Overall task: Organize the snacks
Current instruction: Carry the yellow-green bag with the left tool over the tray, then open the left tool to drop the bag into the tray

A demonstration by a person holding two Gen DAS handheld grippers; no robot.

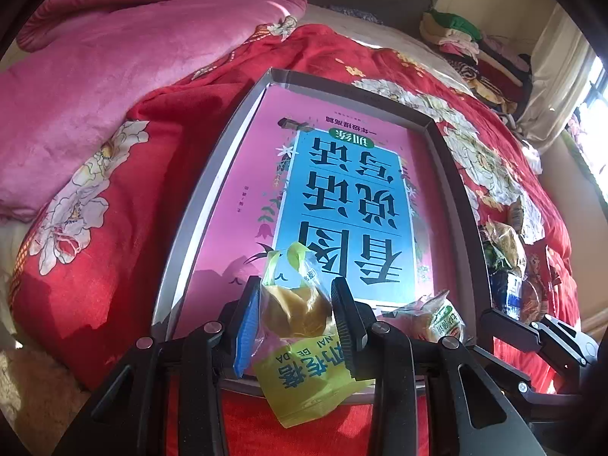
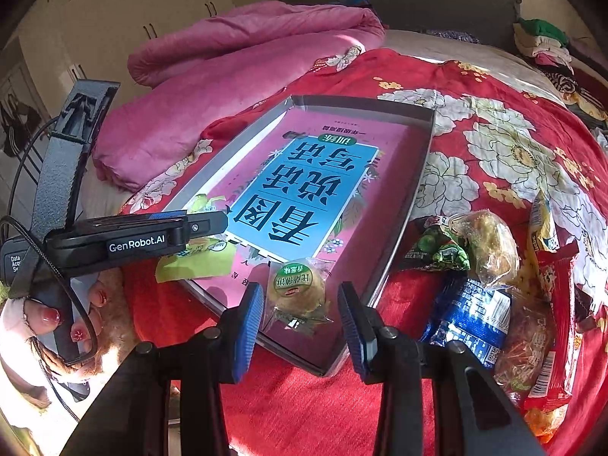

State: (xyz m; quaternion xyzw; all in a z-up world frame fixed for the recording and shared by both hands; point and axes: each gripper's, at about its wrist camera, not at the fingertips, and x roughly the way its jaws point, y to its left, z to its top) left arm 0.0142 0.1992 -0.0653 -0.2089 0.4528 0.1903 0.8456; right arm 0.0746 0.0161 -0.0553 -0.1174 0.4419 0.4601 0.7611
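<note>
My left gripper (image 1: 296,319) is shut on a yellow-green packet (image 1: 304,372) with a golden pastry inside, held over the near edge of a grey tray (image 1: 212,190). A pink and blue book (image 1: 342,205) fills the tray's floor. In the right wrist view the same left gripper (image 2: 212,224) comes in from the left with the packet (image 2: 197,262) hanging under it. My right gripper (image 2: 300,315) stands open around a round pastry (image 2: 296,288) in a clear wrapper with a green label. The pastry lies in the tray's (image 2: 414,197) near corner, and the pads stay clear of it.
Several wrapped snacks are heaped on the red flowered quilt (image 2: 494,144) right of the tray: a green packet (image 2: 437,250), a clear-wrapped bun (image 2: 490,250), a blue packet (image 2: 471,311), a red packet (image 2: 558,304). A pink blanket (image 2: 247,49) lies behind the tray. A hand (image 2: 49,315) holds the left gripper.
</note>
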